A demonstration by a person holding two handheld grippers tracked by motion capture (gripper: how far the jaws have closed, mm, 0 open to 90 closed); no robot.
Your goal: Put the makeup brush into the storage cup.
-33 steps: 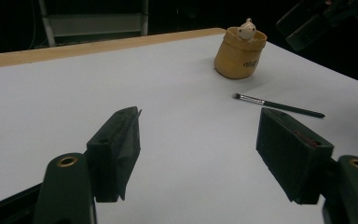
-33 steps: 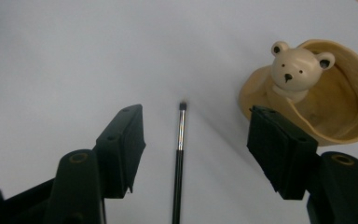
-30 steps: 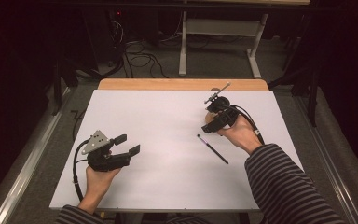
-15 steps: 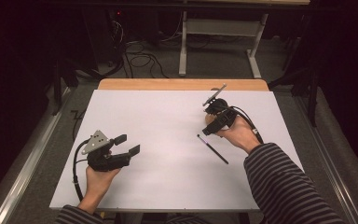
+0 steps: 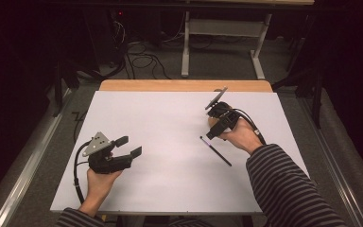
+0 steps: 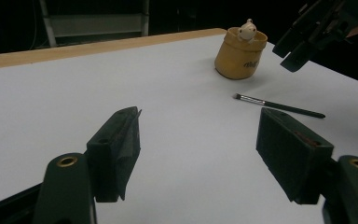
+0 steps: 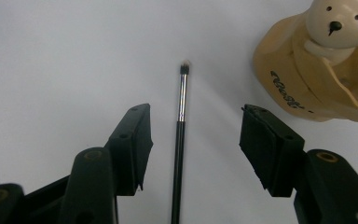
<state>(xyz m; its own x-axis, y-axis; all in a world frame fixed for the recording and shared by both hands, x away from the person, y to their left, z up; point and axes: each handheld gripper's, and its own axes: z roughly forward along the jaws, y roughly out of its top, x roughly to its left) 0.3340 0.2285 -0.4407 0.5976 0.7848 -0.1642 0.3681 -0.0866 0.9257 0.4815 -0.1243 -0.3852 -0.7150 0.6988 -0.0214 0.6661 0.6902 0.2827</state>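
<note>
On the white desk [image 5: 170, 123] the thin brush [image 7: 181, 126] lies lengthwise between the jaws of the right claw [image 7: 193, 144], unclenched but just closing, the released left claw [image 5: 125, 146] well apart.

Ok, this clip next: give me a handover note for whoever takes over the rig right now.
Left gripper: open, nothing between its jaws, held low over the table's left side.
Right gripper: jaws have just been closing, astride the makeup brush, not yet touching it.
Brush lies flat on the table; bear-shaped holder stands just beyond its bristle end.
Done: right gripper lined up over the handle.
Left: close on the brush, lift it; probably into the holder.
</note>
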